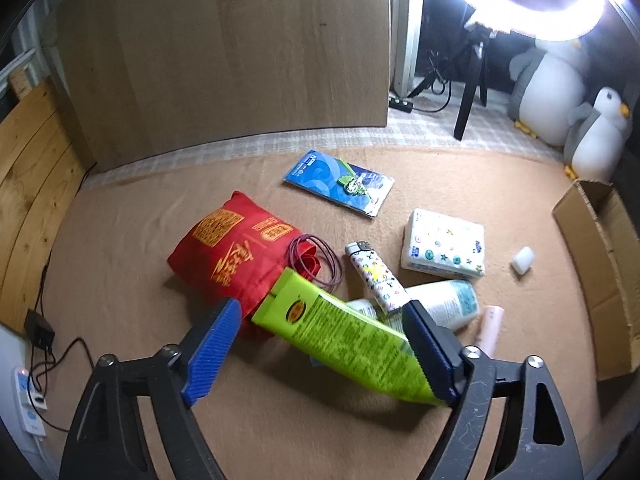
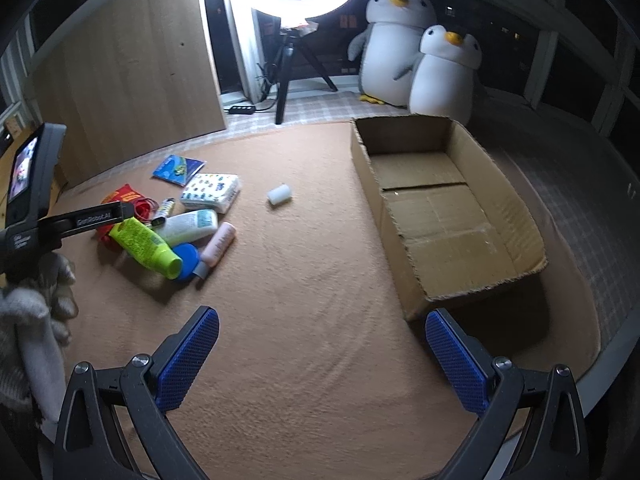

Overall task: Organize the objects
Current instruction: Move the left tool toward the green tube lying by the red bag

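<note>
Left tool [image 1: 320, 344] hangs spread over the pile, green tube [image 1: 348, 340] lying between its pads, one pad touching its crimped end, no pinch yet. Right tool [image 2: 322, 360] gapes empty above bare blanket [image 2: 300, 280]. The tube rests atop the bottles, left of the cardboard box [image 2: 516, 216]. It looks light, squashy and slick, so I'd grip mid-body, across the flat.

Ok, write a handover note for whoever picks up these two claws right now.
Left claw: open, green tube between its jaws, not clamped.
Right claw: open, empty, above the blanket near the cardboard box.
Done: nothing; the box is empty.
Left: boxing the tube, red pouch, lighter, tissue pack, white bottle, pink tube, blue packet, white cylinder.
</note>
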Demonstrator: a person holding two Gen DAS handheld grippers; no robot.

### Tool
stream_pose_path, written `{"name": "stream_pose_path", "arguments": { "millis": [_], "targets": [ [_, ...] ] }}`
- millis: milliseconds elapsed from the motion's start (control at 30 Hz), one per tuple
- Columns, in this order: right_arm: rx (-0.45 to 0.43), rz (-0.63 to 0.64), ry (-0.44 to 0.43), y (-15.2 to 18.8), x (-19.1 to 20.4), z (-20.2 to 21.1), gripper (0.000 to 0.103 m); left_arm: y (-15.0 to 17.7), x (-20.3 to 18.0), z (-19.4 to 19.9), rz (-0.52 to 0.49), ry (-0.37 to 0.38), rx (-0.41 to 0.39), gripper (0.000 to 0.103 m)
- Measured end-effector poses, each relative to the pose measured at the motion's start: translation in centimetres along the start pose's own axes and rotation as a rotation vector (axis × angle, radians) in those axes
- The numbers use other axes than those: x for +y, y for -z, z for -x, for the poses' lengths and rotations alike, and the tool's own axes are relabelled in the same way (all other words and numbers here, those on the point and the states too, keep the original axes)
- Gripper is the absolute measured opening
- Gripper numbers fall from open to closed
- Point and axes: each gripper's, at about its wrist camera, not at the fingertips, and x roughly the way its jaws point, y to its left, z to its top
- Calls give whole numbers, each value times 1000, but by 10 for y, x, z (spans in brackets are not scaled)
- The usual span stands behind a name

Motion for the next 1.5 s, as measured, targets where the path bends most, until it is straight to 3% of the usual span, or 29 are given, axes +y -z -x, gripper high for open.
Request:
{"name": "stream_pose_path", "arguments": {
  "millis": [300,633,1133,1500],
  "targets": [
    [6,-24,11,1,-16,-3,102,-6,-11,-33,-63,-46,54,78],
    [12,-10,-3,-1,-10,-6,102,7,-17,-38,-115,-45,82,78],
    [23,14,-34,-1,5,-11,102,71,-5,-33,-56,70,142,78],
    [45,58,-75,0,27,-19,102,108,-6,-9,-30,169,124,78]
  ]
}}
